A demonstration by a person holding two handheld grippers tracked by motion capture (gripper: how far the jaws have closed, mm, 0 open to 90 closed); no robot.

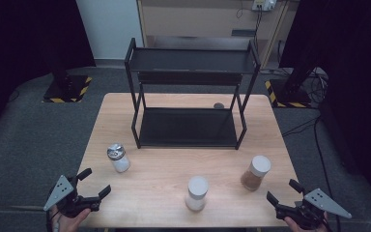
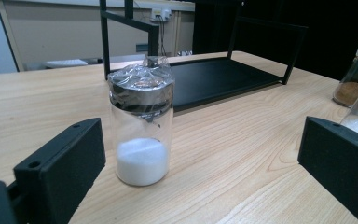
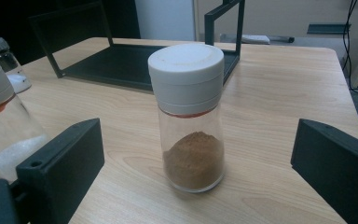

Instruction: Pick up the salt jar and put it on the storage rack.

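Note:
Three jars stand on the wooden table (image 1: 174, 164). A glass jar with a metal, film-wrapped lid and white powder (image 1: 118, 157) (image 2: 141, 122) stands at the front left. My left gripper (image 1: 94, 182) (image 2: 200, 163) is open, aimed at it from the table's front left corner, a short way off. A white-capped jar of brown powder (image 1: 256, 172) (image 3: 189, 116) stands at the front right, and my right gripper (image 1: 284, 190) (image 3: 198, 168) is open and pointed at it from the front right corner. A white-capped jar of white powder (image 1: 196, 193) (image 3: 2, 121) stands in the front middle.
A black two-tier metal shelf rack (image 1: 188, 96) (image 2: 214, 74) (image 3: 121, 60) occupies the back half of the table, both tiers bare. A small dark round thing (image 1: 218, 105) lies on the table behind the rack. Black stands with yellow-striped bases (image 1: 67, 89) flank the table on the floor.

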